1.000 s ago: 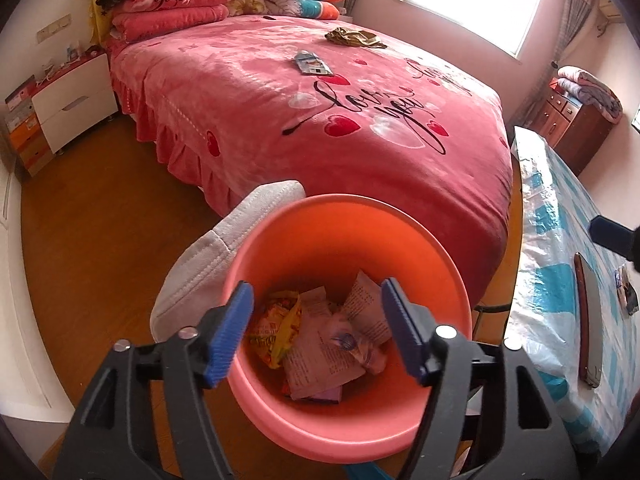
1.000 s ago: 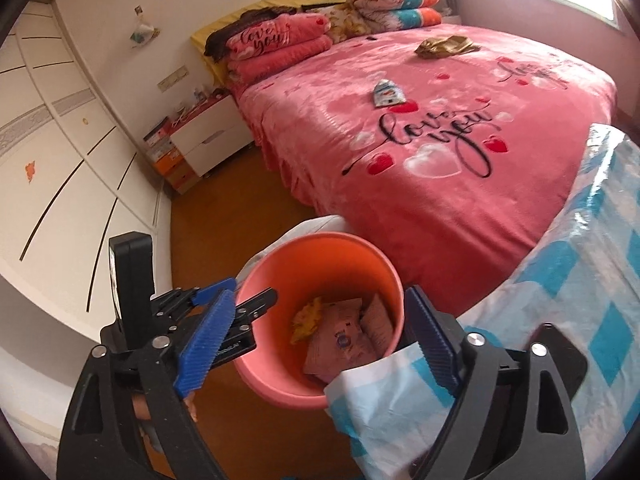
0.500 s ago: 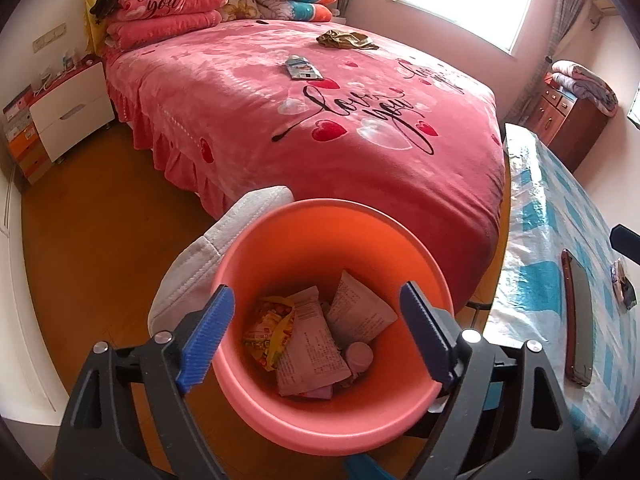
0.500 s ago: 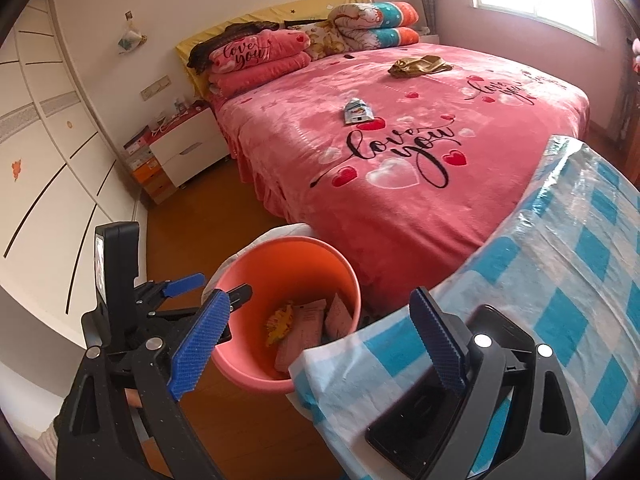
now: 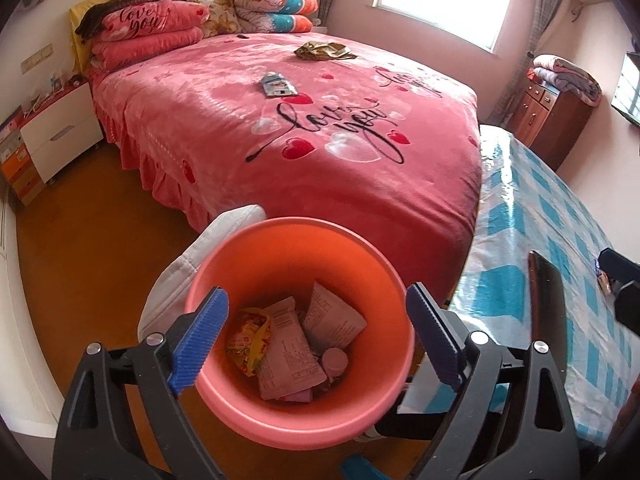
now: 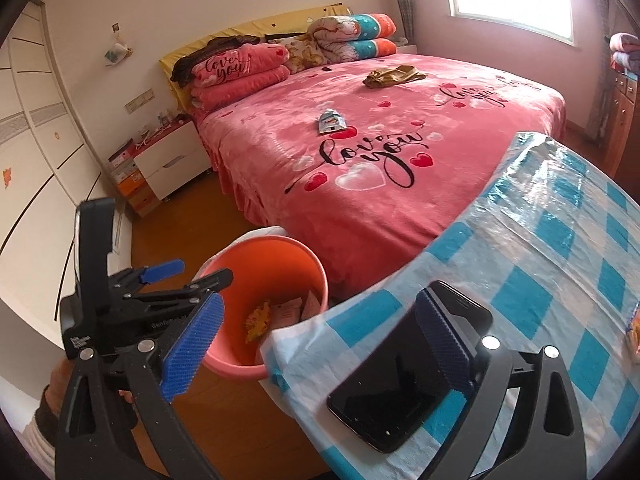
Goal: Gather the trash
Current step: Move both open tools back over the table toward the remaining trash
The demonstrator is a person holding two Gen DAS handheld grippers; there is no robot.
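Left gripper [image 5: 316, 340] over the orange bin [image 5: 300, 412]

Its jaws have just been opening and stand wide with nothing between the pads; below and between them the bin holds crumpled wrappers [image 5: 292, 356]. Beyond the fingertips lies the pink bed [image 5: 320, 152], a small packet [image 5: 277, 84] on it; a checked table [image 5: 560, 280] is right of the right finger.

Both wrist views look steeply down, sharing bin [image 5: 296, 264] and bed [image 6: 360, 152]

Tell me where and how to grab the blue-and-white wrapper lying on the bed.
The blue-and-white wrapper lies flat on the pink bedspread. Best come from above and pinch across its narrower width, near one raised, crinkled edge. The soft cover should give, letting the claw's fingers dig under it.
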